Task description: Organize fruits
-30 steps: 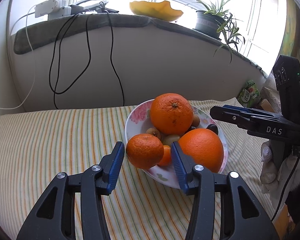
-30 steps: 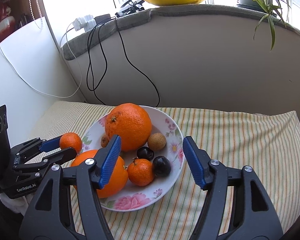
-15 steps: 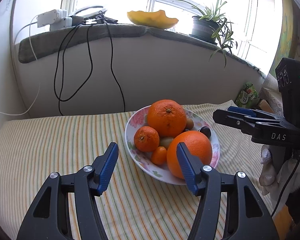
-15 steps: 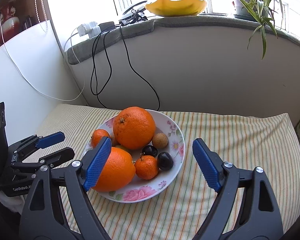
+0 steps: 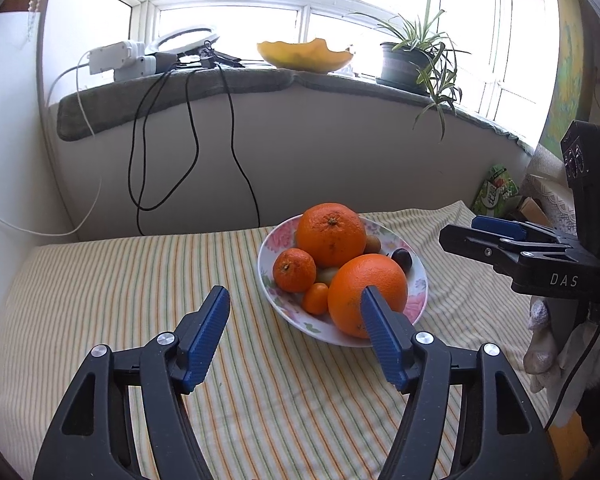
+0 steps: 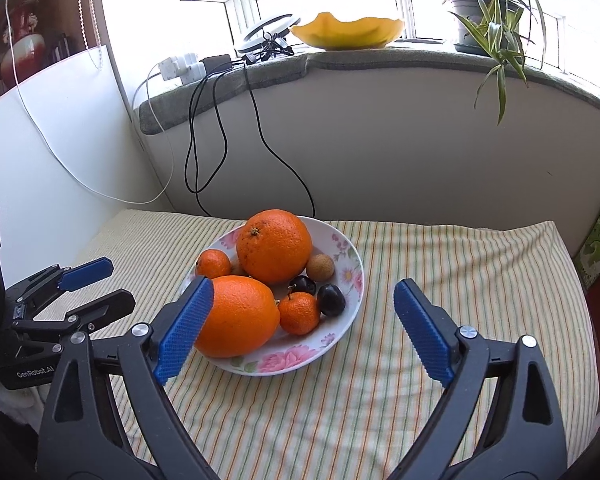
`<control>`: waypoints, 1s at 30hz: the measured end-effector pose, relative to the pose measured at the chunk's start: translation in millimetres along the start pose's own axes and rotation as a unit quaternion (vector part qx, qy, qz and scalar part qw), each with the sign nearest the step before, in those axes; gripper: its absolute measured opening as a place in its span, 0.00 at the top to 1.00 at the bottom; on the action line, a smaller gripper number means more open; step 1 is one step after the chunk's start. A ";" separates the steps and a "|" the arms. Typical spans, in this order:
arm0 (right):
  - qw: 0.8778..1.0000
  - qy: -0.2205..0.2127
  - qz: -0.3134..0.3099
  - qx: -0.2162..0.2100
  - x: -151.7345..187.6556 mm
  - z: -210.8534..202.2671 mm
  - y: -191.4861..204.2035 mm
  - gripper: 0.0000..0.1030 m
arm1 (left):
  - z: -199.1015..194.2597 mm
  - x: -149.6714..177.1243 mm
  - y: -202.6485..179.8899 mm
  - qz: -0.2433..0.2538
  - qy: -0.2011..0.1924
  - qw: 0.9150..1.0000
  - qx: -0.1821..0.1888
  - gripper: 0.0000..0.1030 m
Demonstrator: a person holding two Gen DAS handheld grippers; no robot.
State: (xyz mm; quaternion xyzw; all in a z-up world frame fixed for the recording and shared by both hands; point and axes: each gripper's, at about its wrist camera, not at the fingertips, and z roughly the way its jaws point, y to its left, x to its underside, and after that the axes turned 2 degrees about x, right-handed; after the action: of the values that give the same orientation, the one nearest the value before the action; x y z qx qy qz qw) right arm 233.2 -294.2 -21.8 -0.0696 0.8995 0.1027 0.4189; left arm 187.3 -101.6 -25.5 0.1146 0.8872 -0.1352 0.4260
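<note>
Change since a second ago: the left gripper (image 5: 294,304) has released the small mandarin (image 5: 294,270), now resting in the floral bowl (image 5: 420,280) at its 9 o'clock side; both grippers sit farther back from the bowl. Left gripper: jaws opening, nothing between them. Right gripper (image 6: 300,304): jaws opening wide, empty, the bowl seen beyond them. Contents, right wrist view: large orange (image 6: 274,246) at 12 o'clock atop the heap; second large orange (image 6: 238,316) at 7 o'clock, overhanging the rim; tiny mandarin (image 6: 299,313), two dark plums (image 6: 331,300), a longan (image 6: 320,267). Risks: the heap is loose and round, so a nudge could roll the overhanging orange onto the striped cloth (image 6: 440,248); the soft cloth may let the bowl tip.
</note>
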 end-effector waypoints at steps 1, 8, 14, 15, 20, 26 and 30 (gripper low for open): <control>1.000 -0.002 -0.003 0.003 1.5 -3.0 1.5 0.08 | -3.0 0.8 -0.7 0.001 -0.002 1.000 -0.002 0.33; 0.999 -0.021 -0.015 0.039 14.3 -27.9 13.2 0.05 | -22.3 9.1 -5.4 0.004 -0.008 1.000 -0.019 0.31; 0.996 -0.042 -0.013 0.073 28.5 -53.8 21.3 0.00 | -42.7 24.9 -10.3 0.007 -0.019 0.999 -0.045 0.20; 0.996 -0.044 -0.013 0.078 31.0 -57.4 22.2 0.00 | -45.8 27.1 -10.3 0.003 -0.020 0.999 -0.047 0.20; 0.994 -0.057 -0.005 0.095 43.7 -76.1 26.1 0.00 | -61.4 35.1 -18.2 0.006 -0.031 0.998 -0.059 0.20; 0.993 -0.060 0.001 0.105 57.5 -88.0 29.6 0.00 | -73.8 42.4 -22.3 -0.005 -0.036 0.998 -0.060 0.20; 0.994 -0.053 0.006 0.096 63.6 -88.2 31.4 0.00 | -77.1 45.2 -25.2 -0.002 -0.036 0.997 -0.062 0.20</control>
State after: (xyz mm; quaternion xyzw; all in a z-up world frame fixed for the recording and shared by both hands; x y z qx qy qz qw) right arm 120.7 -287.8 -11.3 -0.0183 0.8821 0.0215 0.4702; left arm 95.8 -95.2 -11.2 0.0811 0.8784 -0.0853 0.4632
